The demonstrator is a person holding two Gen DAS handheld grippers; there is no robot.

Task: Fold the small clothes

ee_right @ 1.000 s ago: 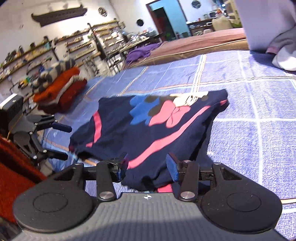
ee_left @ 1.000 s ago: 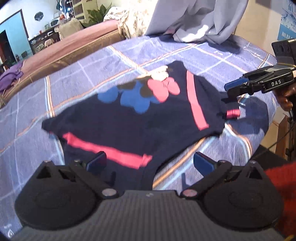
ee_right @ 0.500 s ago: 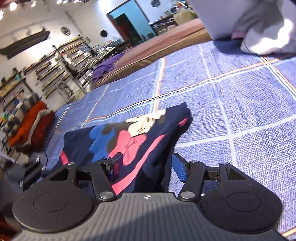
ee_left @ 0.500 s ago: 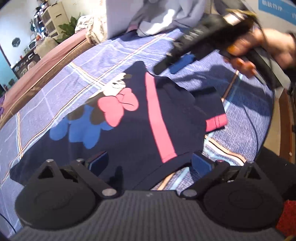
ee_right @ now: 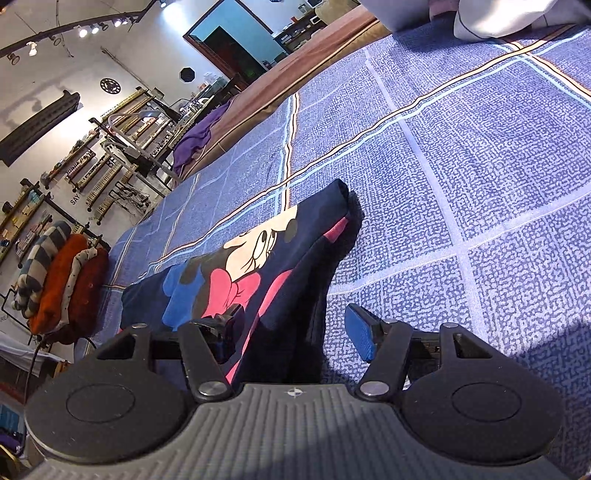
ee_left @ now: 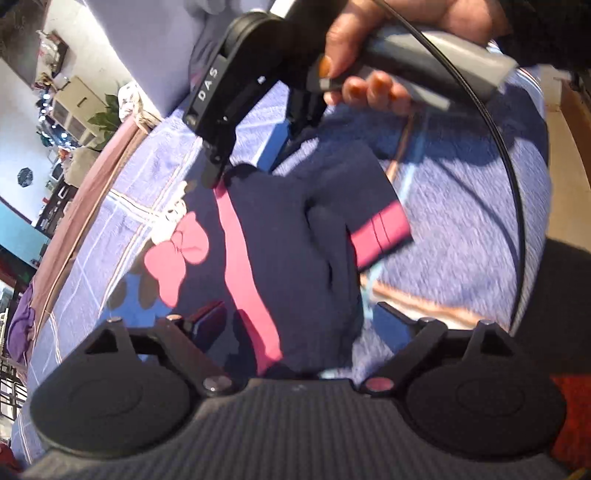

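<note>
Left wrist view, left to right: purple cloth bunched at the far left edge beside a brown mattress edge; blue checked bedspread with orange and pale lines across the middle; navy child's top with pink stripes and a cartoon mouse print lying on it, partly folded, pink-cuffed sleeve turned over toward the right. Left gripper low over the near hem, jaws spread wide, dark blue pads on either side of the cloth, nothing pinched. Above, right gripper, black with white lettering, reaching down to the top's far edge, held by a hand; black cable curving down the right side.

Right wrist view, left to right: stack of folded red and striped clothes at the far left, shelves along the wall behind, purple cloth farther back, then the same navy top with its raised fold ridge running away from the camera, then bare bedspread, white bedding at the top right. Right gripper parted: left pad hidden against the garment's printed face, blue right pad standing clear over the bedspread, fold edge lying between the two, not clamped.
</note>
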